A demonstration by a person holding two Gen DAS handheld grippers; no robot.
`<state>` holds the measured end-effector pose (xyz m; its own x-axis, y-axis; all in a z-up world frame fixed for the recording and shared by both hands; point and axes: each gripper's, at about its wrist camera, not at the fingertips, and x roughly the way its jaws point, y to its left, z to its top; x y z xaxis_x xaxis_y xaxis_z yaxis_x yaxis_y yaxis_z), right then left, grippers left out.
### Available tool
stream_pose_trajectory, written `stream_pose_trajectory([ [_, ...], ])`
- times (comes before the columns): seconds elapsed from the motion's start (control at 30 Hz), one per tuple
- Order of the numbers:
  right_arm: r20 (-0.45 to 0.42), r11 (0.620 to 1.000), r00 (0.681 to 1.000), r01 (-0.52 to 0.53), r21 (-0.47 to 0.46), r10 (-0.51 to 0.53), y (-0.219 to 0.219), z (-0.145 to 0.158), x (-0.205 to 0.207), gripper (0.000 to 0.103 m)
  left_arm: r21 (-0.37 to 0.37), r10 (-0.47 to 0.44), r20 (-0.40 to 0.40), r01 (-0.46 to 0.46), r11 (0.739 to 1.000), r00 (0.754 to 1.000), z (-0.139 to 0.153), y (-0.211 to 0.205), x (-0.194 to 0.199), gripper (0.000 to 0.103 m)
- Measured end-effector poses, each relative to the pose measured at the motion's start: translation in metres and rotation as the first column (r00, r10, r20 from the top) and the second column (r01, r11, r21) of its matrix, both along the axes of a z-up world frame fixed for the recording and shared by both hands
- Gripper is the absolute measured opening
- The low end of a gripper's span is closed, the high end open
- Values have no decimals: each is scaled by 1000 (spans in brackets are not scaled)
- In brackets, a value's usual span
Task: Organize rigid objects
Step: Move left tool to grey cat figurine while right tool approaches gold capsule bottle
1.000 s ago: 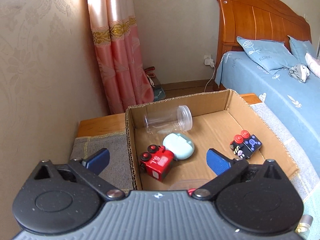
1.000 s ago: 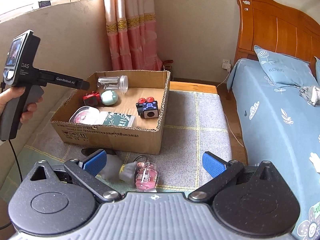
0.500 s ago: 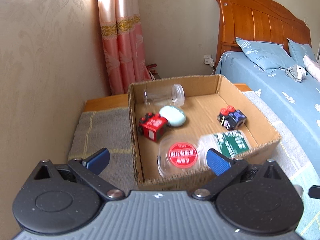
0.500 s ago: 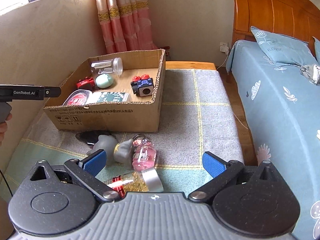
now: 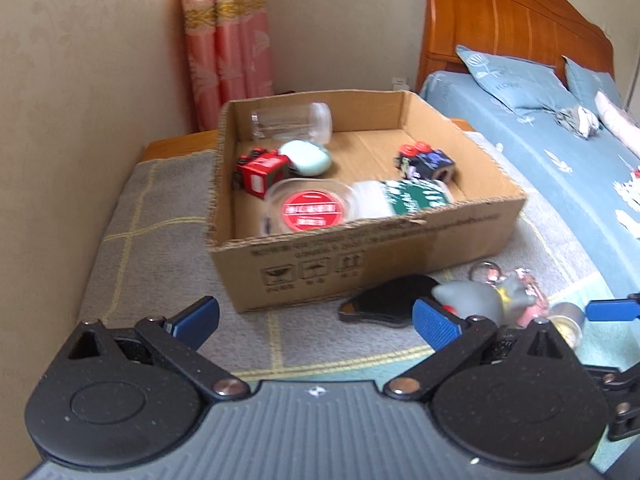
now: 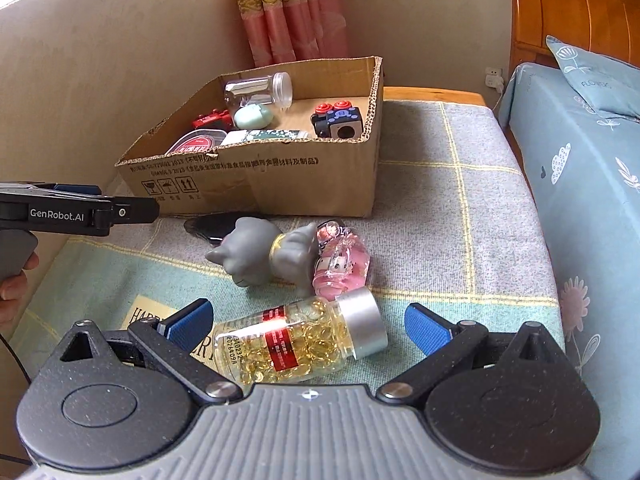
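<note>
While both grippers hang above the blanket-covered surface point(image 6: 460, 184), nothing is held by either. The left gripper point(image 5: 316, 320) is seen with its jaws spread wide and empty, near the front wall of the cardboard box point(image 5: 372, 252). The right gripper point(image 6: 308, 324) is likewise held with its jaws wide apart; between the blue pads point(image 6: 424, 326) a capsule bottle point(image 6: 300, 342) with a silver cap is framed, lying on its side on the surface, and no contact with the pads is visible.

Inside the box, a clear jar point(image 5: 292, 122) is laid on its side against the far wall, with a pale green case point(image 5: 306, 158) and a red toy car point(image 5: 262, 170) just in front of it. A round container with a red label point(image 5: 310, 208) and a white-and-green packet point(image 5: 404, 198) are placed against the near wall, and a black cube with red buttons point(image 6: 338, 120) sits toward the right side.

Outside the box, just in front of its near wall, a flat black object point(image 5: 384, 302) is partly seen. A grey figurine point(image 6: 264, 256) is lying on its side next to it, touching a pink keychain bottle point(image 6: 340, 266) on its right. A printed card point(image 6: 144, 314) is partly hidden under the right gripper's left finger.

At the left edge of the right wrist view, the left gripper's handle is held by a hand point(image 6: 14, 288).
</note>
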<state>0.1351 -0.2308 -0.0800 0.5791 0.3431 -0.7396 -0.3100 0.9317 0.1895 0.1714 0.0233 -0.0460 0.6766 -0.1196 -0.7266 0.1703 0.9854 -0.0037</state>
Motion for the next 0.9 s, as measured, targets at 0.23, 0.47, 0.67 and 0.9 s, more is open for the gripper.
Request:
stream_pose_trajectory([
  [0.23,2,998,999,-52,-45,53,6,-13,-9,103,-22,-123,-10,123,992,992,2,-48,2,102],
  [0.47,2,993,997,-80,-84,80,3,-26,-16,103,-38,-197,-29,196,980,980,-6,-89,4,102],
  [0.67,9,991,995,-100,-90,101,0,-28,-18,103,-8,-168,-55,168,986,984,-19,-104,9,102],
  [0.9,13,990,994,-109,-85,110,-2,-28,-16,103,-20,-121,-80,120,993,989,-28,-104,12,98],
])
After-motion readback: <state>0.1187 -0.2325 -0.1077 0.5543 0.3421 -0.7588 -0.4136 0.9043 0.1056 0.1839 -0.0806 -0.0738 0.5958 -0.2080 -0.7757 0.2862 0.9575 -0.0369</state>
